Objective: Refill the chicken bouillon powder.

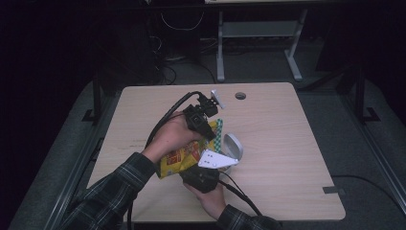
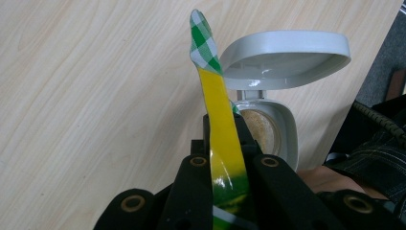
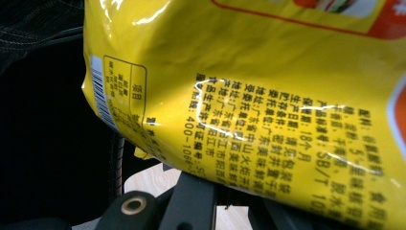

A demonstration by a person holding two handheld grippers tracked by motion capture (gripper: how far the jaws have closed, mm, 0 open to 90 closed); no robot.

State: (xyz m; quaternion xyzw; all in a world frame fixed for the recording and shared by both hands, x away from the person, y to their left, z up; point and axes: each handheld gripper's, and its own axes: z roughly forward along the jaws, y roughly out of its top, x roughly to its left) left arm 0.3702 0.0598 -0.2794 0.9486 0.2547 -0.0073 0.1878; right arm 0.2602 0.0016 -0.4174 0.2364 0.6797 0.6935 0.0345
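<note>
One yellow snack bag (image 1: 184,158) hangs above the table (image 1: 287,143), pinched at its green-checked top edge by the left gripper (image 1: 210,130) and at its bottom by the right gripper (image 1: 201,173). Just beside it stands an open grey container (image 1: 233,148).

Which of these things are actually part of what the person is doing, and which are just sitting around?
In the job:
- yellow snack bag, gripped by both
- left gripper, shut on the bag's top edge
- right gripper, shut on the bag
- grey container, lid flipped open

Just there:
- wooden table
- table's cable hole
</note>
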